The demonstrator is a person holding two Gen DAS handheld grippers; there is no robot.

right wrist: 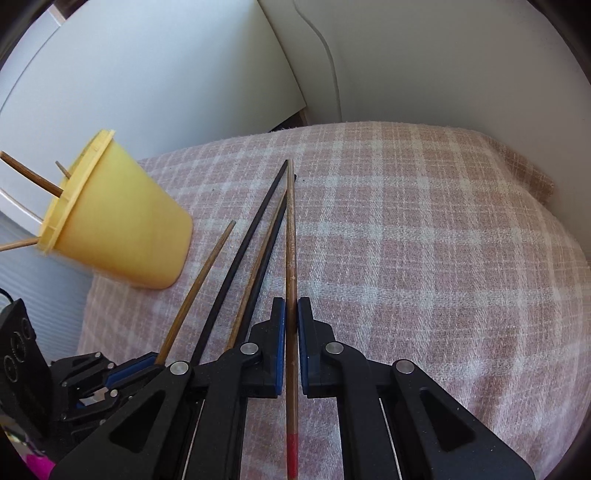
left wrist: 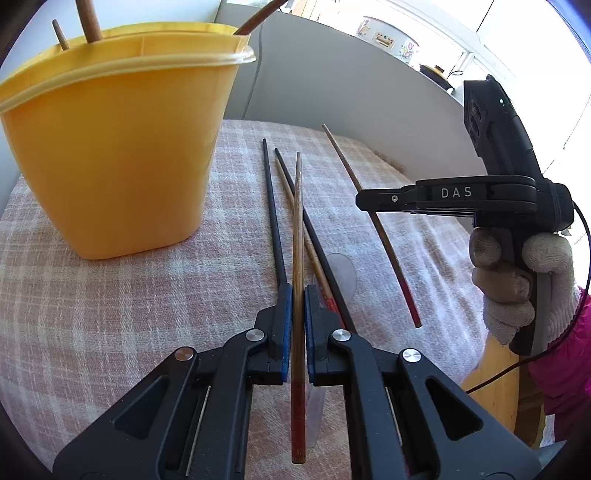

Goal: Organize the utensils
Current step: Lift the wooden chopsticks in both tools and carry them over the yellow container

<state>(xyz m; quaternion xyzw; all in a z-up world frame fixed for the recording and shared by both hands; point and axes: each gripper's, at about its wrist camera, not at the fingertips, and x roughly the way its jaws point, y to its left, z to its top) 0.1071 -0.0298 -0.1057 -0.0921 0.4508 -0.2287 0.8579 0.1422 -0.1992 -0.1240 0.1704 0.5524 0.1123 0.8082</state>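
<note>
A pink and white checked cloth point(left wrist: 110, 314) covers the table, and a pale wall point(right wrist: 443, 55) stands behind it. At the back of the room, in bright light, is a white pot with flowers painted on it point(left wrist: 388, 38).

The left gripper point(left wrist: 297, 295) has its jaws pressed tight on a light brown chopstick point(left wrist: 297, 221). The stick points forward, away from the camera, and its dark red end sticks back between the black arms.

The right gripper point(right wrist: 291, 306) is also squeezed tight, on a darker brown chopstick point(right wrist: 290, 240) with a red end near the camera. In the left view, this stick hangs slanted in the air above the cloth. A hand in a white glove point(left wrist: 524, 280) holds that gripper, off to the right of the left gripper.

On the cloth, just ahead of the left gripper, lie two black chopsticks point(left wrist: 271, 206) and one more thin brown one point(left wrist: 286, 181). They lie close together and cross under the held stick.

The yellow cup point(left wrist: 122, 155) stands ahead and to the left of both grippers. A few brown sticks point(left wrist: 88, 18) already stand in it. A clear plastic spoon point(left wrist: 341, 273) lies partly under the sticks, just ahead and to the right of the left gripper.
</note>
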